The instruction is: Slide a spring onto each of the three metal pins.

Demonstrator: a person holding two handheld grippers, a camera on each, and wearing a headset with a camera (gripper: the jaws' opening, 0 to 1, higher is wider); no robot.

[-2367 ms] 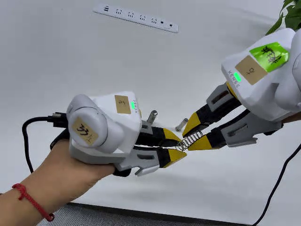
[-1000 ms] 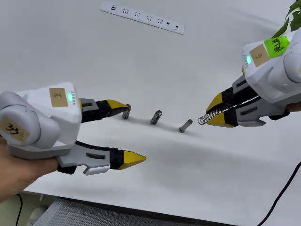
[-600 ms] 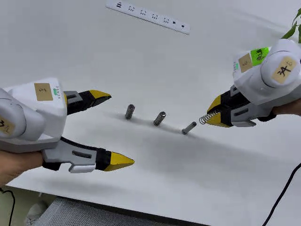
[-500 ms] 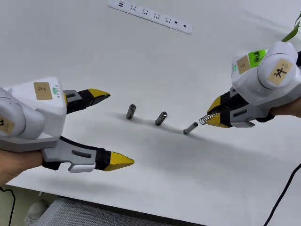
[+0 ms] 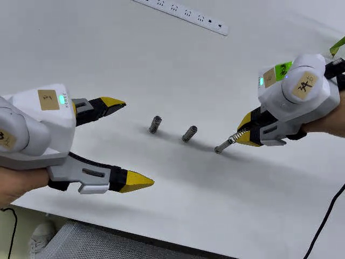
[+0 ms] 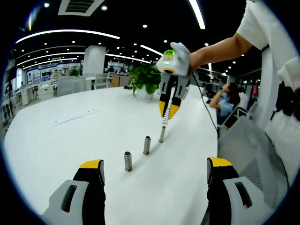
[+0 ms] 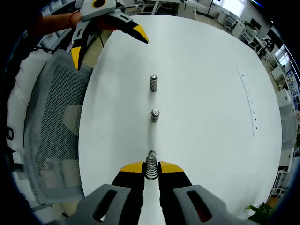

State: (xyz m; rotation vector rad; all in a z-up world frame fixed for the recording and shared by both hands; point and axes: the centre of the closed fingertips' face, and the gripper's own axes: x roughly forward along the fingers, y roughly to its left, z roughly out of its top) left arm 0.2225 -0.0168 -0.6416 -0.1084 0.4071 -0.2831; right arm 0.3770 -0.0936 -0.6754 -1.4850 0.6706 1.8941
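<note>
The spring [image 5: 236, 137] pinched by right tongs [image 5: 243, 133] now meets a pin [image 5: 221, 147]; left tongs [image 5: 136, 143] spread.

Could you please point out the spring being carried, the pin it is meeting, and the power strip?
spring [image 7: 151, 166]: right gripper view, coils at the jaw tips.
pin [image 5: 220, 147]: head view, lower shaft.
power strip [image 5: 187, 12]: head view, middle of top face.

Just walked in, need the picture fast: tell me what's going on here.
A person holds a claw in each hand over a white table. The right claw is shut on a spring, its free end at the tip of the one bare pin. The other two pins already wear springs. The left claw hangs open, aside.
</note>
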